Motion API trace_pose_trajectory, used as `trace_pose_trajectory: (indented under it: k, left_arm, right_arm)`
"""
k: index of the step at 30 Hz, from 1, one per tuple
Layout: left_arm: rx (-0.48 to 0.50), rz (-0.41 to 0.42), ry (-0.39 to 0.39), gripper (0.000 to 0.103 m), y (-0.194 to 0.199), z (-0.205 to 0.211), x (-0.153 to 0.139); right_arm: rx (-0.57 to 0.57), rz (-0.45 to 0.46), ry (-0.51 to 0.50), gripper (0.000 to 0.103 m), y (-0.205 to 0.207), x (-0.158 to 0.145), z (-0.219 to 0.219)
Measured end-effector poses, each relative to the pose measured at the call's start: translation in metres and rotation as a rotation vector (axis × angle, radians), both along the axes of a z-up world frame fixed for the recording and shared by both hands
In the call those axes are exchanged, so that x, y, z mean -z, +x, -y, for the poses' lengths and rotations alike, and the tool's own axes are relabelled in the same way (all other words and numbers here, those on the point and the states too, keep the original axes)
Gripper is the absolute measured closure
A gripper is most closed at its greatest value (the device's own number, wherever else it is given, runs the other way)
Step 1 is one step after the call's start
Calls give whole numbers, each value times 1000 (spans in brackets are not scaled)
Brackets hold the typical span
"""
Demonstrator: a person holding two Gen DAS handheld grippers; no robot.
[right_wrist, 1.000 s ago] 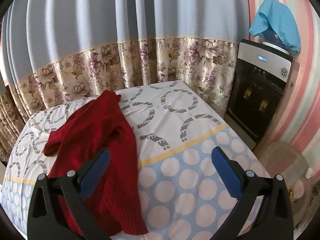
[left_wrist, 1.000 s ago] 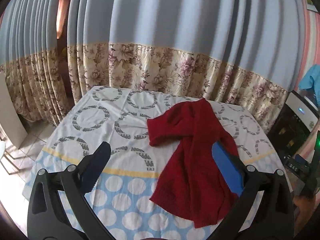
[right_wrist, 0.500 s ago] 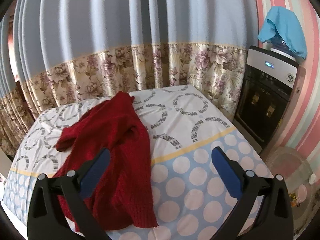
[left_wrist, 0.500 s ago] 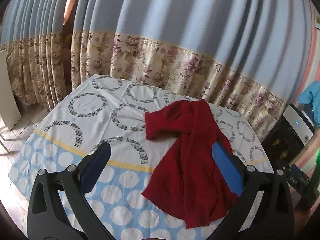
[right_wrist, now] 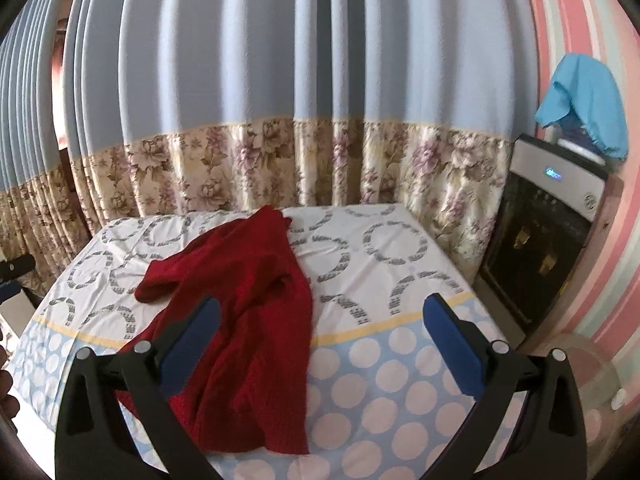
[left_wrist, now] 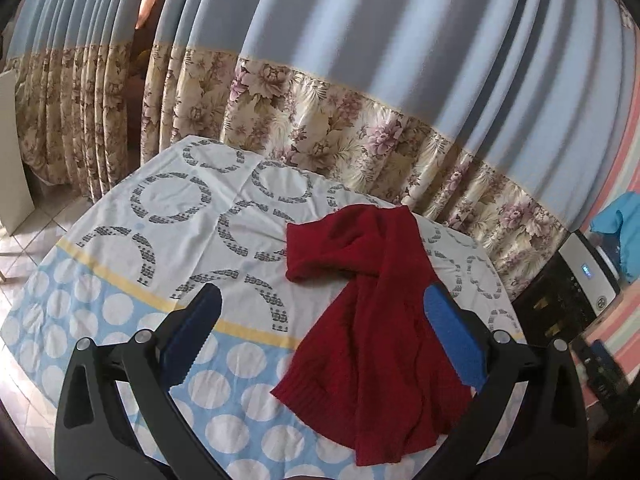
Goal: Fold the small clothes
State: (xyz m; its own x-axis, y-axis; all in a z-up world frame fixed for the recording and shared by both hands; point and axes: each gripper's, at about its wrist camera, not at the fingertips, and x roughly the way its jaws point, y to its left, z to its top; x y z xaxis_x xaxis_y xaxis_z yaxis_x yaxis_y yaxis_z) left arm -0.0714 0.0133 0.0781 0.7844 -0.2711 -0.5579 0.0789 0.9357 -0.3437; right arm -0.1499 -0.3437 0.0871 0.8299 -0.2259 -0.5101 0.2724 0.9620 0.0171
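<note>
- Premises: a room in a private home.
- Full-height blue curtains [right_wrist: 280, 60] with a floral lower band fill the upper half of both views.
- Desk covered by a household cloth [left_wrist: 132, 280] printed with rings and polka dots, lower centre.
- Water dispenser [right_wrist: 548, 236] at the right edge, a blue cloth [right_wrist: 584, 100] draped over its top.
- Pink striped wall [right_wrist: 580, 20], upper right.
- Tiled floor [left_wrist: 24, 248], left edge of the left view.
</note>
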Motion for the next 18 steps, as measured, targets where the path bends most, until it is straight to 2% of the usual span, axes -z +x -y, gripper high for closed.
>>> trace_pose_trajectory:
  k: [2, 4, 8, 10, 11, 13, 16, 18]
  left_arm:
    - [6, 30, -14, 3, 1, -1, -2]
    - [16, 20, -12, 3, 9, -2, 2]
    - [2, 29, 124, 3, 40, 1, 29]
    - [-14, 15, 189, 3, 58, 0, 43]
    - [-17, 34, 214, 3, 67, -2, 51]
    - [-35, 14, 273, 3, 87, -4, 63]
    - [-59, -12, 307, 3, 117, -7, 76]
    - [-53, -7, 292, 3, 135, -7, 79]
  right_arm:
    - [-25, -14, 1, 2, 11, 8, -4]
    - [-45, -36, 5, 2, 26, 15, -10]
    - [-91, -37, 108, 2, 64, 33, -16]
    - [-115, -80, 169, 2, 92, 45, -21]
    - [-136, -93, 178, 2, 105, 50, -25]
    - [-147, -138, 142, 2, 129, 61, -38]
    - [-191, -153, 60, 2, 160, 71, -63]
    - [-209, -149, 21, 2, 177, 75, -76]
